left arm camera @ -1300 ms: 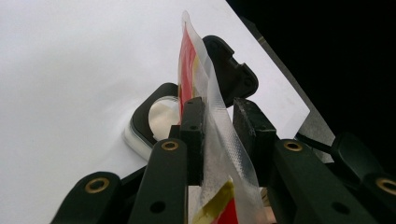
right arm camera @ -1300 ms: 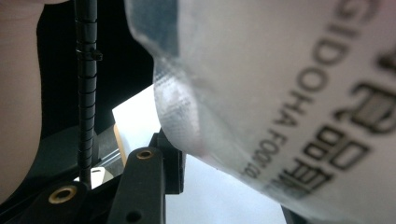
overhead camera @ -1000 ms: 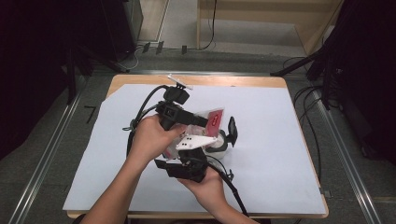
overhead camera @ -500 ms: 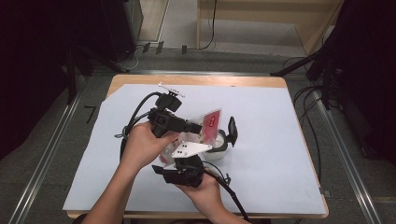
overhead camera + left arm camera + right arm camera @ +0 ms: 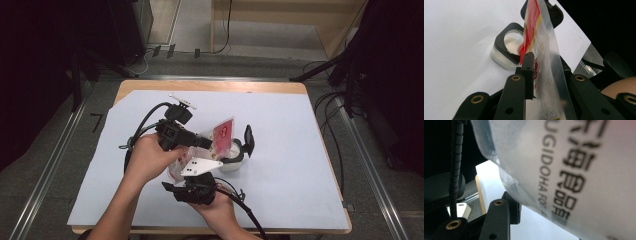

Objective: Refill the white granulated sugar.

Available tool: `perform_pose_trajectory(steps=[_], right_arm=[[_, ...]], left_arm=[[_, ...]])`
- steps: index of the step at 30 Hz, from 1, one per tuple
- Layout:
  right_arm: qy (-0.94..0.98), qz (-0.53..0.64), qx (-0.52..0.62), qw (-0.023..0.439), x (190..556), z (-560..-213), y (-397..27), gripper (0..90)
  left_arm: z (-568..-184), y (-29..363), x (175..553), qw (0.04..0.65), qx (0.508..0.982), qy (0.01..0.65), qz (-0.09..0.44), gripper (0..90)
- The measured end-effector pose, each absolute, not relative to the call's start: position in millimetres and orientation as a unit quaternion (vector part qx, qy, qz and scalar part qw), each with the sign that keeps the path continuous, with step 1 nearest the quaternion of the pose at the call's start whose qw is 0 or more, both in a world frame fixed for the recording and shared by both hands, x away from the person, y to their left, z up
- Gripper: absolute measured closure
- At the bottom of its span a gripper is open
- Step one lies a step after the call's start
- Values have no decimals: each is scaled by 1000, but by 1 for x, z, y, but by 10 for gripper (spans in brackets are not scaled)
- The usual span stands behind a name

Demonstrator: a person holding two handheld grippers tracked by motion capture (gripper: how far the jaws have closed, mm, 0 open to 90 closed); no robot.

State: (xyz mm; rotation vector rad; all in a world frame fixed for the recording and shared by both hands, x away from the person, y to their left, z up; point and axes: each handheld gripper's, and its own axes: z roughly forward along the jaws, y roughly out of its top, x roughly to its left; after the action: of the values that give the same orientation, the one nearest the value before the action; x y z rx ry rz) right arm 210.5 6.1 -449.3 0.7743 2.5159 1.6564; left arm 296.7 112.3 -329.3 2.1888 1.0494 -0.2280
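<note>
- Tongs on the left [image 5: 544, 75] were closed to a narrow gap on the clear pouch [image 5: 541, 50] with red print, the black pads pressing its lower part from both sides.
- Pouch stood tilted, its red top end leaning over the open white jar [image 5: 231, 156] with the black collar, which sat on the pale sheet covering the worktop [image 5: 300, 150].
- Jar's black lid [image 5: 248, 140] stood up beside the mouth, hinged back.
- Tongs on the right [image 5: 192, 175] sat against the pouch's lower end; in the right gripper view the printed film lay right in front of the jaws, and whether the pads pinched it could not be told.
- Left hand [image 5: 147, 157] reached in from the near-left, gripper pointing across toward the jar.
- Right hand [image 5: 215, 207] lay nearer the worktop's front edge, gripper aimed away from the person.
</note>
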Motion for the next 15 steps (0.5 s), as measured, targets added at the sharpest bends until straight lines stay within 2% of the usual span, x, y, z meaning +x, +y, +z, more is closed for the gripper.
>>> perform_pose_trajectory(steps=[15], right_arm=[[825, 515, 231, 26, 209, -464, 11, 603]], left_arm=[[-340, 119, 303, 333, 853, 389, -104, 758]])
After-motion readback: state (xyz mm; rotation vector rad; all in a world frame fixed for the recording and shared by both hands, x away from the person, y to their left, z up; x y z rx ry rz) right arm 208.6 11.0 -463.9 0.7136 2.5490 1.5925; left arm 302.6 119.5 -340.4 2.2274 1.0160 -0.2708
